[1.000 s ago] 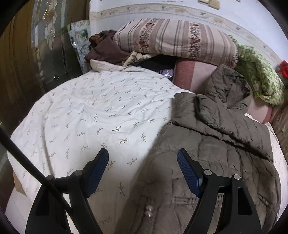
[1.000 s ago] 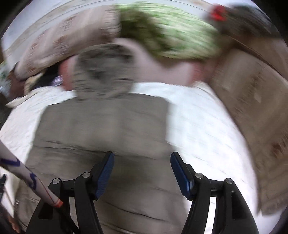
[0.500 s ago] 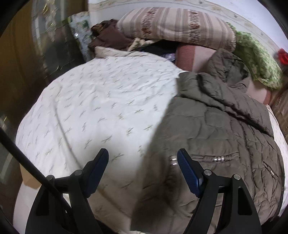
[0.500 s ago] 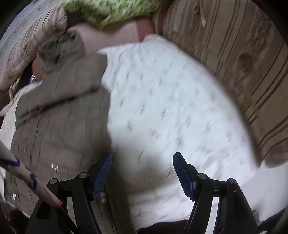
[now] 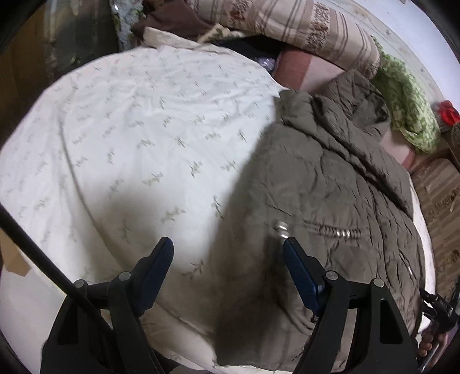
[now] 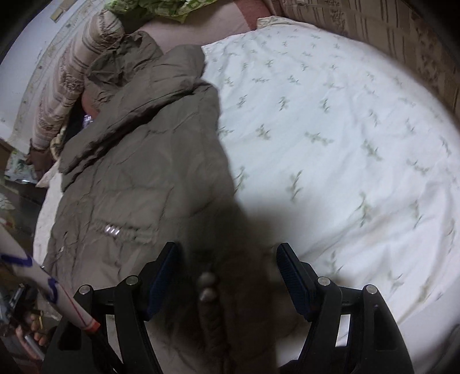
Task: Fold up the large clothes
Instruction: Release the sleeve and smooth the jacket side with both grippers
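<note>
A large olive-brown quilted coat (image 5: 330, 184) is laid flat on a bed covered by a white sheet (image 5: 138, 138) printed with small green sprigs. In the left wrist view the coat fills the area from 12 to 5 o'clock, its hood (image 5: 353, 97) pointing toward 1 o'clock, where a striped pillow (image 5: 302, 26) and a green patterned cloth (image 5: 408, 109) are piled against the wall. A zipped pocket (image 5: 336, 231) with metal teeth is seen on the coat at about 4 o'clock, and two metal snaps (image 5: 280, 227) are seen just beside the right blue pad.

The left tongs (image 5: 228, 259) are held spread wide above the coat's left edge; nothing is pinched, and sheet and coat both show between the pads.

In the right wrist view the coat (image 6: 138, 161) lies from 9 to 12 o'clock, with the bare sheet (image 6: 330, 129) stretching toward 3 o'clock. The right tongs (image 6: 227, 261) are likewise spread, having just been opened a little wider. The coat's right edge, with two snaps (image 6: 207, 284) in heavy shadow, lies under the gap between the pads, and no pad is seen pressing on it.

At 8 o'clock a patterned sleeve (image 6: 34, 270) and fingers (image 6: 34, 330) are seen.
</note>
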The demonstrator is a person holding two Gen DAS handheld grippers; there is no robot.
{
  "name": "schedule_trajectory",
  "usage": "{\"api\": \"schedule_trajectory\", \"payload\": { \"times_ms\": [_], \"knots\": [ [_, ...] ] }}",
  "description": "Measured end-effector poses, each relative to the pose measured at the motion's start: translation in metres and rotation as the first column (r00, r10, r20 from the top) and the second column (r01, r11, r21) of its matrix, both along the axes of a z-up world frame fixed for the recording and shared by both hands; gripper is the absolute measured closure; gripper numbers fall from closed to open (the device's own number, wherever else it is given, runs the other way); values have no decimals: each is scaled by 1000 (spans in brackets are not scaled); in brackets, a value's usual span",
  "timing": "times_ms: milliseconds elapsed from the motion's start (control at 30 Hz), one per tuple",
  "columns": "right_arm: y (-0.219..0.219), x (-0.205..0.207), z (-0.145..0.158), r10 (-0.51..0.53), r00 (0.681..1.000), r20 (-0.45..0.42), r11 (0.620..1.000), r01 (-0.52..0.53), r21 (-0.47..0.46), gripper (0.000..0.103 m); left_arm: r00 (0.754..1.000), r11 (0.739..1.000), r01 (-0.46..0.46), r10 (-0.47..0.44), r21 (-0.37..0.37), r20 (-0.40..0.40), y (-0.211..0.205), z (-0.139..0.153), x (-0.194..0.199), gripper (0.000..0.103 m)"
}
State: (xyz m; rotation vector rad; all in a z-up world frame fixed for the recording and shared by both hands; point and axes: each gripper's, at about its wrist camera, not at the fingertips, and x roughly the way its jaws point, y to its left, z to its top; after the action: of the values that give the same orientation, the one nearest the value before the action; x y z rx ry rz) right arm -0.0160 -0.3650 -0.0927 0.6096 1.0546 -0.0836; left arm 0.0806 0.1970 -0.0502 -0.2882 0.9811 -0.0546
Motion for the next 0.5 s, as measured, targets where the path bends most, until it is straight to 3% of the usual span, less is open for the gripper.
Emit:
{"api": "schedule_trajectory", "payload": {
  "times_ms": [133, 167, 200, 233, 267, 333, 400, 433, 500],
  "knots": [
    [18, -18, 1, 42, 999, 11, 999, -42, -26, 32, 995, 993, 81, -86, -91, -56, -16, -18, -5, 27],
    [23, -24, 3, 53, 999, 9, 996, -52, -73, 49, 991, 989, 111, -118, -99, -70, -24, -22, -7, 45],
    [26, -27, 5, 56, 998, 6, 993, -55, -106, 66, 984, 986, 147, -153, -78, -90, -36, -26, -11, 56],
    [27, -31, 8, 48, 999, 0, 990, -47, -136, 70, 983, 987, 152, -156, -44, -93, -42, -26, -15, 60],
    [26, -36, 12, 21, 1000, -10, 987, -22, -159, 71, 984, 986, 159, -155, 44, -86, -52, -23, -22, 60],
    [31, -48, 26, -23, 1000, -7, 959, 20, -282, 68, 986, 979, 160, -153, 129, -63, -60, -15, -33, 60],
    [42, -59, 41, -57, 998, -11, 919, 48, -391, 40, 991, 972, 135, -133, 194, -23, -65, 2, -47, 59],
    [48, -66, 52, -69, 998, 1, 899, 62, -434, 38, 991, 970, 129, -130, 205, -13, -65, 8, -50, 58],
    [58, -78, 73, -32, 998, 50, 895, 51, -443, 38, 993, 970, 105, -115, 217, 33, -66, 28, -62, 53]
  ]
}}
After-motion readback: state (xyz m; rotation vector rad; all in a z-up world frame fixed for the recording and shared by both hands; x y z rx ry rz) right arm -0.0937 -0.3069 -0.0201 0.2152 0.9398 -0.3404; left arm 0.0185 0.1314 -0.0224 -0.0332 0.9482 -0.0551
